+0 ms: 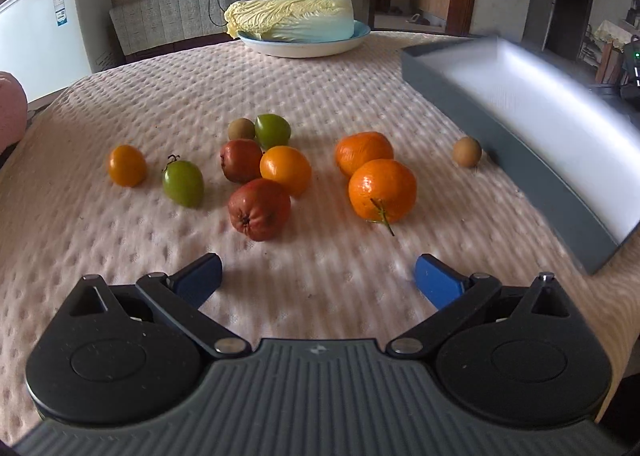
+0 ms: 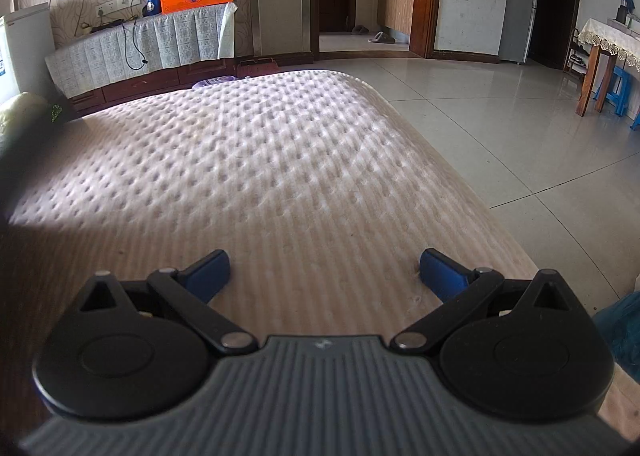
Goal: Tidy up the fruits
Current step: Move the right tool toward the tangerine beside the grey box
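Observation:
Several fruits lie on the pink dimpled table cover (image 1: 320,88) in the left wrist view. Two mandarins (image 1: 382,190) lie right of centre, a red fruit (image 1: 259,209) lies nearest my left gripper, with orange (image 1: 285,170), green (image 1: 183,182) and small brown (image 1: 467,151) fruits around. A grey tray (image 1: 532,124) with a white inside stands at the right, with no fruit in the part I can see. My left gripper (image 1: 318,280) is open and empty, short of the fruits. My right gripper (image 2: 324,274) is open and empty over bare cover; no fruit shows there.
A napa cabbage (image 1: 292,16) lies on a plate (image 1: 304,47) at the table's far side. The table's right edge (image 2: 460,176) drops to a tiled floor. A white fridge (image 1: 44,40) stands at the left.

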Motion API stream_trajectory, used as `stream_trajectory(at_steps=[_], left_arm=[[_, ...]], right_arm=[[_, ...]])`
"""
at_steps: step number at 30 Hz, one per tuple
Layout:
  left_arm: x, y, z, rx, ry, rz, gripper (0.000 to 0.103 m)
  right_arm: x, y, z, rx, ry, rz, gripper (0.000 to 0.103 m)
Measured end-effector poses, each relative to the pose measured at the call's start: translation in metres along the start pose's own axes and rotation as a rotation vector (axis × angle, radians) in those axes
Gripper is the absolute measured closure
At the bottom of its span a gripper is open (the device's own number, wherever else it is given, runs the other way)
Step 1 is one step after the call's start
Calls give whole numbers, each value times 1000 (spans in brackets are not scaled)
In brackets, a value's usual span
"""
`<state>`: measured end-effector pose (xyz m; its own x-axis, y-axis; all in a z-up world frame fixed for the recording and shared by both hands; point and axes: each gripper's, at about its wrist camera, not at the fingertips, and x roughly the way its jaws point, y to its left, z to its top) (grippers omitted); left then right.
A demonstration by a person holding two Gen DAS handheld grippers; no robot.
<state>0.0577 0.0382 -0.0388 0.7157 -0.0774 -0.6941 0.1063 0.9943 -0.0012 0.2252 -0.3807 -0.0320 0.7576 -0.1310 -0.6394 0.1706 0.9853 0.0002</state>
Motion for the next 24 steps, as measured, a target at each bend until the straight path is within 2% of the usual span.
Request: stream_trajectory(at_steps=[3, 6, 11, 13, 15, 19, 24], left_arm=[[-6, -1, -3, 0, -8, -41, 0], [-13, -4, -3, 1, -16, -51, 0], [-24, -8, -5, 54, -24, 9, 0], [-27, -5, -6, 60, -29, 12, 0], [-31, 1, -5, 33, -43, -9, 0], [-30, 7, 1, -18, -35, 42, 0], [-31, 7, 6, -49, -26, 49, 0]], right_arm=[[1, 0, 1, 0, 0, 0, 0], [1, -2, 1, -2, 0, 8, 0], [1, -2, 1, 3, -1, 14, 0], [1, -3, 2, -1, -1, 10, 0], [1, -3, 2, -2, -1, 9, 0], [1, -2, 1, -1, -2, 8, 0], [-10, 3, -2, 13, 40, -26, 0]])
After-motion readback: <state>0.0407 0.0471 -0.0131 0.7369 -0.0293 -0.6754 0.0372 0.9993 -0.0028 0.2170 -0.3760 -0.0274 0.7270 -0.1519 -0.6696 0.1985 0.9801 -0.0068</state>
